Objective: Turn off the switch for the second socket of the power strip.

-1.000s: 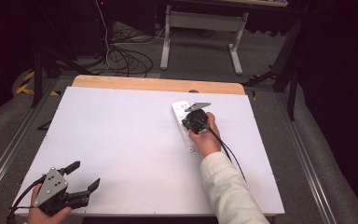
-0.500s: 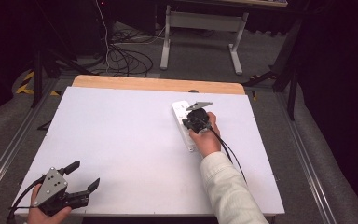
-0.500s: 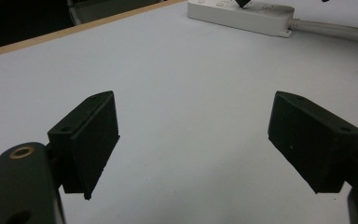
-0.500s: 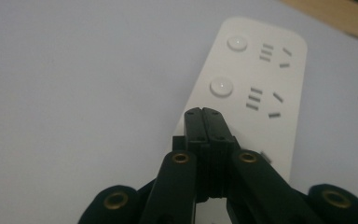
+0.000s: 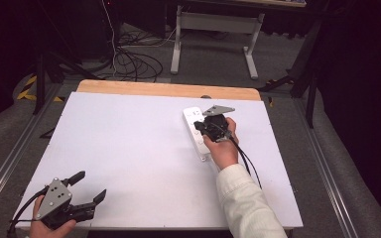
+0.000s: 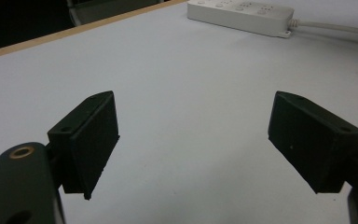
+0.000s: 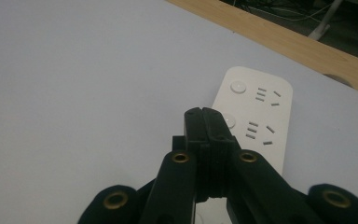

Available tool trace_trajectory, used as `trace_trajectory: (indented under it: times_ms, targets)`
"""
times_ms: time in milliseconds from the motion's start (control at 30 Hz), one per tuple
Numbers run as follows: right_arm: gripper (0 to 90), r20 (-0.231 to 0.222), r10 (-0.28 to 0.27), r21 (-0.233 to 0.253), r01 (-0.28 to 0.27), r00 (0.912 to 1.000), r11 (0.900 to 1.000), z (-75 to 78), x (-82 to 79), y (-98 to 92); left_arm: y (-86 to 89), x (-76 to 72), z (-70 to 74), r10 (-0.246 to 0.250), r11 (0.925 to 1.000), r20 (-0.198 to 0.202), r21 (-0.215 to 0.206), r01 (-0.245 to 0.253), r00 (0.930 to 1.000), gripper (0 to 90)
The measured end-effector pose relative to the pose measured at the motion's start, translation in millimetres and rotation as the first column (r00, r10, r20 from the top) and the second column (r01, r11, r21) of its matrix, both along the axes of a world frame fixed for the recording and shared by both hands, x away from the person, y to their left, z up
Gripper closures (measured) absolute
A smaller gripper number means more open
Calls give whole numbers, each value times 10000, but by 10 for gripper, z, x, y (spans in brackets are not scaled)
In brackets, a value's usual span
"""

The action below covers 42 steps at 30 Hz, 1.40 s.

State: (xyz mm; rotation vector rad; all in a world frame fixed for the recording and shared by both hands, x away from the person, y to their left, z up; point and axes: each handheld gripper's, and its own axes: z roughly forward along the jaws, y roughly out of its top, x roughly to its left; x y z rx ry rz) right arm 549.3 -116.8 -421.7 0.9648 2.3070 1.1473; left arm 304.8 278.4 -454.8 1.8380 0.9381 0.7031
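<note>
- The white plastic power strip (image 5: 197, 133) is lying flat on the far right part of the white table (image 5: 129, 148), running roughly front to back, sockets and round switch buttons facing up; its cord is trailing off toward the person's side.
- The right tongs (image 5: 202, 128) are hovering right over the strip with their jaws pressed together, gripping nothing. In the right gripper view their joined tip (image 7: 205, 116) is pointing down at one of the round white buttons (image 7: 229, 122), which suggests the jaws are closed to make a single blunt point for pressing a switch; whether the tip is touching the button, I cannot tell.
- The right hand (image 5: 223, 148) is reaching across the table, holding the tool steeply over the strip.
- The left tongs (image 5: 87, 191) are resting wide apart and empty at the near left corner, well apart from the strip, probably parked out of the way.
</note>
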Motion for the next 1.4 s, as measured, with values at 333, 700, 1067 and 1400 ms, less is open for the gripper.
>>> trace_trajectory:
  times_ms: [333, 700, 1067, 1400]
  targets:
    - [900, 412, 312, -42, -310, 9987, 9995, 134, -128, 22, -1, 2, -2, 2, 10000, -23, -17, -2, 10000, 167]
    - [684, 392, 448, 359, -462, 9982, 9983, 250, -232, -37, 3, -1, -1, 38, 10000, -20, -18, -38, 10000, 167]
    - [386, 687, 658, 1071, -729, 9955, 9916, 454, -612, -156, 3, -4, 2, 35, 10000, 10, -47, -35, 10000, 165]
    - [273, 747, 895, 913, -962, 9932, 9912, 478, -867, -304, 1, -7, 2, 42, 10000, 4, -48, -42, 10000, 165]
